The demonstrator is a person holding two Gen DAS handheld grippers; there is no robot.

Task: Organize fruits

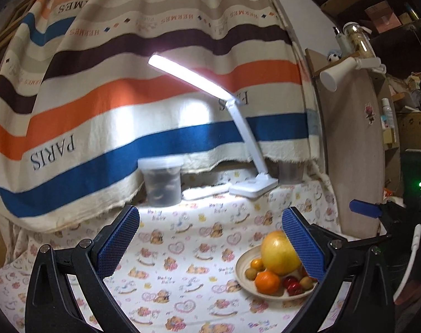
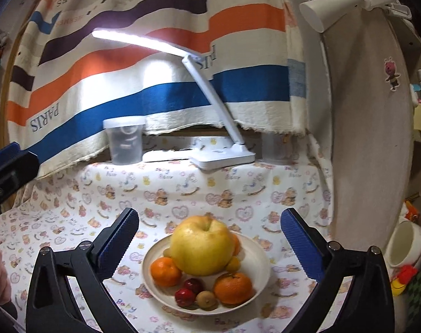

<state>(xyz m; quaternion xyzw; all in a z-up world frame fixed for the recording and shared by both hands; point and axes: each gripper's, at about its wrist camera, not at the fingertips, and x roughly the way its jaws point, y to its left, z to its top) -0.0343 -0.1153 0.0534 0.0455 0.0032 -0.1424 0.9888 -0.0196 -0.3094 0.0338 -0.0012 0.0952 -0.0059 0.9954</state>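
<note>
Partly hidden fruit and blurred containers

In the left wrist view the left gripper's right finger (image 1: 303, 245) covers one side of the big yellow fruit (image 1: 278, 252) and the plate (image 1: 245, 274) behind it. In the right wrist view that fruit (image 2: 202, 247) hides most of an orange (image 2: 236, 243) and a small yellow fruit (image 2: 233, 264). The lidded tub (image 2: 124, 141) at the back is blurred, its contents unreadable. The white mug (image 2: 404, 247) is partly cut off at the right edge.
</note>
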